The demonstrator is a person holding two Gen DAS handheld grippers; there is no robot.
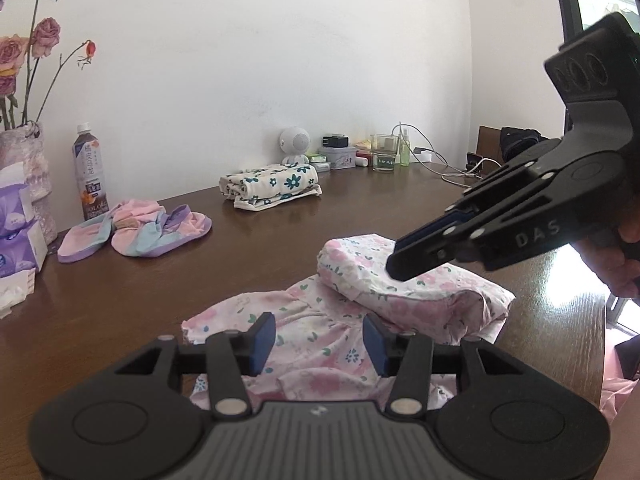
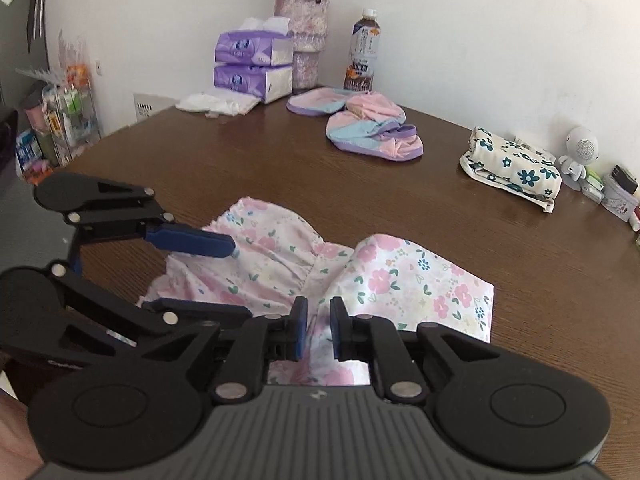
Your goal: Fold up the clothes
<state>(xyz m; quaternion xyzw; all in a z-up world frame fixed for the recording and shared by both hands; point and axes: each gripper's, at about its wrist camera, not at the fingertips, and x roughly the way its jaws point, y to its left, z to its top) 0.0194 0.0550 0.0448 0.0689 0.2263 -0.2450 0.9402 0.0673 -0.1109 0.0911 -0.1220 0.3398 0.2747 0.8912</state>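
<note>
We note one vase (image 2: 302, 36) at the back of the table (image 1: 240, 248): tall, pale pink, rough-surfaced, holding several long-stemmed roses (image 1: 44, 36), pink and dried-looking. One clear glass (image 1: 385, 152) stands among small clutter by the wall; its contents we cannot tell. One plastic bottle (image 1: 90, 172) with a white cap holds a dark drink. Two purple tissue packs (image 2: 252, 64) are stacked beside the vase, white tissue showing at the top of the upper one.

Count of clothes: three lots. One cream piece with dark teal flowers (image 1: 272, 186), folded into a thick rectangle, near the wall. One loose heap in pink, light blue and purple (image 1: 140, 228), crumpled, soft. One pink floral garment (image 1: 360, 300), thin white cotton-like cloth with small pink blooms, at the near table edge under both grippers; its right part is folded over into a padded block, its left part lies flat and gathered.

Table: dark brown wood grain, rounded edge.

Left gripper (image 1: 318, 340): blue pads moderately apart above the flat part, cloth visible between them, not pinched. Right gripper (image 2: 319, 330): pads narrowly apart with a strip of cloth in the gap; pads do not appear to press it. One small white round-headed figure (image 1: 295, 144) stands by the wall.
</note>
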